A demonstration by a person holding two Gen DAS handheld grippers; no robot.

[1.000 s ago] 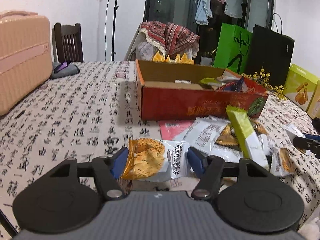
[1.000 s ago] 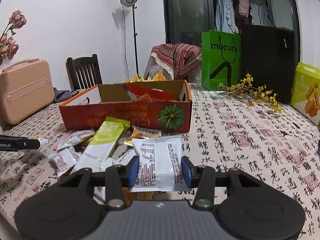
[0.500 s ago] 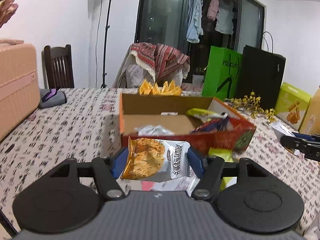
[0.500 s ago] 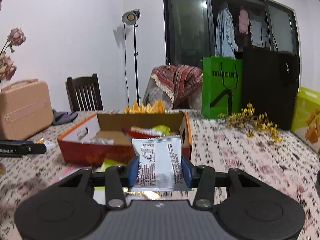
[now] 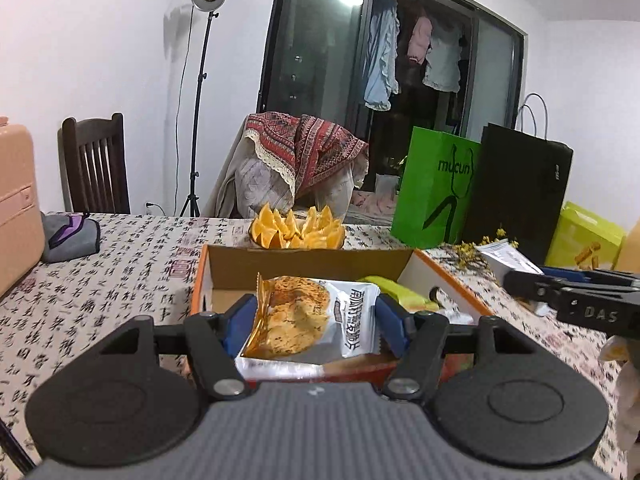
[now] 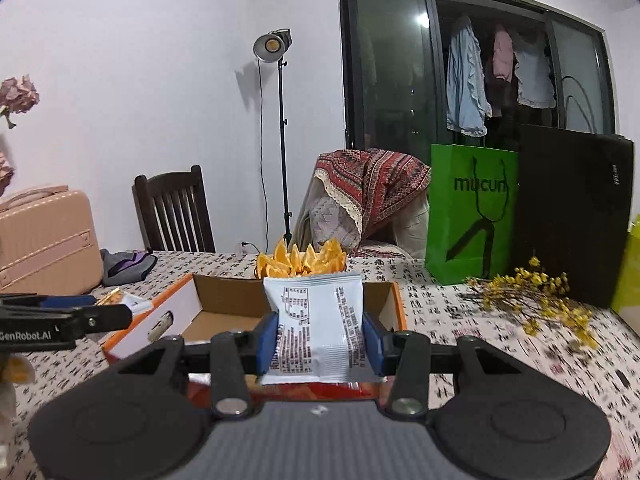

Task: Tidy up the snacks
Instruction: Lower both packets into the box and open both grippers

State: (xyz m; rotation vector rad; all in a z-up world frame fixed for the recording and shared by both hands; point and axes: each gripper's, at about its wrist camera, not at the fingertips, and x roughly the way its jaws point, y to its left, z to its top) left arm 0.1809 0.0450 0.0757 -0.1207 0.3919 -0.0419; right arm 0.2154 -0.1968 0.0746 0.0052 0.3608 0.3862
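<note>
Left gripper (image 5: 316, 324): its blue pads are clamped on the sides of a cracker packet, which it carries clear of the table, in front of the near wall of the box.
Cracker packet (image 5: 310, 320): a pouch with a clear orange window showing a round cracker on its left and a white printed panel on its right; it stands nearly upright between the pads.
Right gripper (image 6: 318, 338): closed on a white packet, pads pressing both side edges; it too is held above the table, just before the box.
White packet (image 6: 316, 328): its back faces the camera, with dark printed text and a barcode block; it stands upright and hides the middle of the box behind it.
Each gripper in the other's view: the left one shows as a black bar at the left edge of the right wrist view, the right one as a black bar at the right edge of the left wrist view.
Cardboard box (image 5: 304, 268): open-topped, orange and red outside, plain brown inside; it sits on the table straight ahead of both grippers.
Inside the box: a green packet (image 5: 394, 290) lies toward the right side; the rest of the floor is mostly hidden by the held packets.
Tablecloth (image 5: 120, 264): white with black calligraphy, covering the table.
Orange wedges (image 5: 298, 232): heaped just behind the far wall of the box.
Yellow dried flowers (image 6: 536, 300): lying on the cloth to the right of the box.
Green paper bag (image 6: 470, 216): upright at the table's far right, touching a black bag (image 6: 572, 212) beside it.
Pink suitcase (image 6: 44, 236): at the far left of the table.
Dark wooden chair (image 6: 174, 210): behind the table, against the white wall.
Light stand (image 6: 280, 140): farthest back, by the dark window.
</note>
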